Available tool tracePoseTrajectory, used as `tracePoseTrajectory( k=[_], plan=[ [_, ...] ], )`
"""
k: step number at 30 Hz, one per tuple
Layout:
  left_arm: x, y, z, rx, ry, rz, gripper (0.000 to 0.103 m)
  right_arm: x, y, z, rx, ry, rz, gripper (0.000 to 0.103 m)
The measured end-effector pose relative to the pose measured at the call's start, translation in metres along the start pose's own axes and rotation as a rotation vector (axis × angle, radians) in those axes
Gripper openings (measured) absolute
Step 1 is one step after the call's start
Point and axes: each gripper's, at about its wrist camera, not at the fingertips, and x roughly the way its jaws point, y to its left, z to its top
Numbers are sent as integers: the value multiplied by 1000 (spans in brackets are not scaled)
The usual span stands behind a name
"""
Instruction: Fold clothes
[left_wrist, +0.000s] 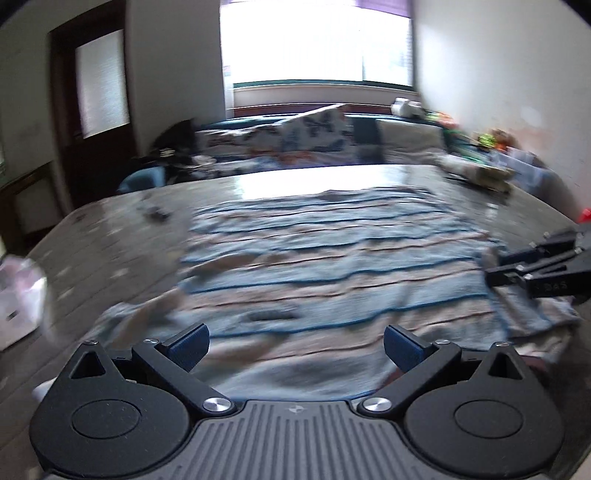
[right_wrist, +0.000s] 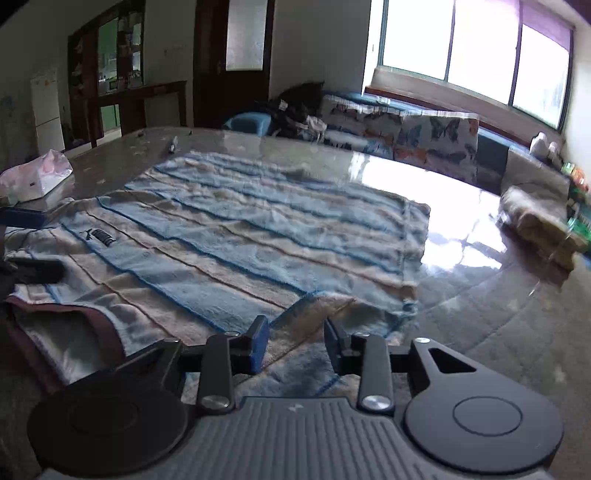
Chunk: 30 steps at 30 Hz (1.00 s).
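A blue and beige striped shirt (left_wrist: 325, 266) lies spread flat on the glossy table (left_wrist: 303, 181); it also shows in the right wrist view (right_wrist: 258, 236), collar at the near left. My left gripper (left_wrist: 295, 347) is wide open and empty above the shirt's near edge. My right gripper (right_wrist: 295, 343) is open with its fingers over the shirt's sleeve at the near right. The right gripper also shows at the right edge of the left wrist view (left_wrist: 532, 266), at the shirt's side. The left wrist view is blurred.
A white and pink plastic bag (right_wrist: 33, 177) sits on the table's left side. A folded yellowish cloth (right_wrist: 539, 225) lies at the right. A small dark object (right_wrist: 171, 144) lies at the far side. A butterfly-print sofa (right_wrist: 417, 136) stands behind the table (right_wrist: 461, 295).
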Motion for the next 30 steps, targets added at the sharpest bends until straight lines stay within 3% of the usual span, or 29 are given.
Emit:
tracePoseTrajectory(
  k=[3,11,17,21,26,30],
  plan=[
    [-7,29,-7,-77,7,81,93,3,0,0,12,-2,5,36],
    [-20,104,-29,-321,60,333,55,-11,6,-2,4,-21,7,37],
    [-28,130,-41,-406,81,434,52,-14,9,-2,16,-32,14,38],
    [-26,135,-43,-428,82,426,47,-15,13,-3,13,-34,23,38],
    [-19,138,-40,-422,54,344,9,-16,15,-5,16,-36,24,38],
    [-27,137,-34,-433,-6,305,5,-17,15,-7,21,-37,22,38]
  ],
)
